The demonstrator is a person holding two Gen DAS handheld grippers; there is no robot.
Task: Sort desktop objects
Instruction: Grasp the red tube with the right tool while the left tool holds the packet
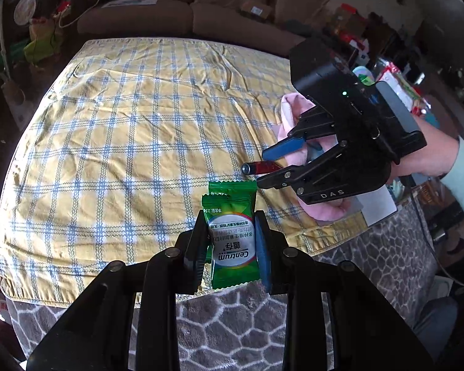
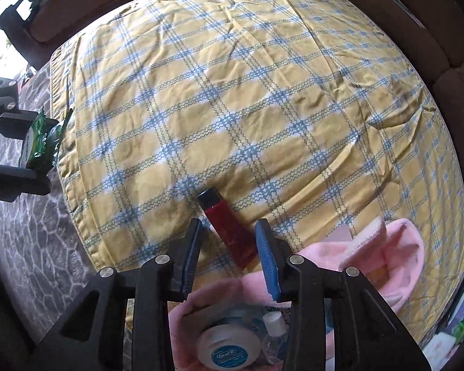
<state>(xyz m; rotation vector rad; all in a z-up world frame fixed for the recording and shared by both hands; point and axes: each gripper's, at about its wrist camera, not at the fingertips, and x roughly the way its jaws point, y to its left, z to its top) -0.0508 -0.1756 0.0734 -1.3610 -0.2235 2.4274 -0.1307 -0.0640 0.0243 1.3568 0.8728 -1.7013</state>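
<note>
As the left gripper [image 1: 232,241] pinches the light, crinkly green sachet [image 1: 233,241] mid-body, we judge it slippery; the right gripper [image 2: 229,247] jaws stand open around the stiff red tube [image 2: 229,232] near the tabletop's front edge.

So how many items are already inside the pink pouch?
2 visible: an Oral-B floss container and a small white-capped bottle beside it, both in the pink pouch. More may lie hidden underneath.

— Green Centrum sachet [image 1: 233,241]?
— Upright, label upside down, crimped ends top and bottom, pinched at both sides above the near edge.
— Red tube [image 2: 229,228]?
— Flat on the checked cloth, black cap pointing away.
— Pink pouch [image 2: 396,253]?
— Open, slumped; holding Oral-B floss [image 2: 229,351] and a small white-capped bottle [image 2: 273,324].
</note>
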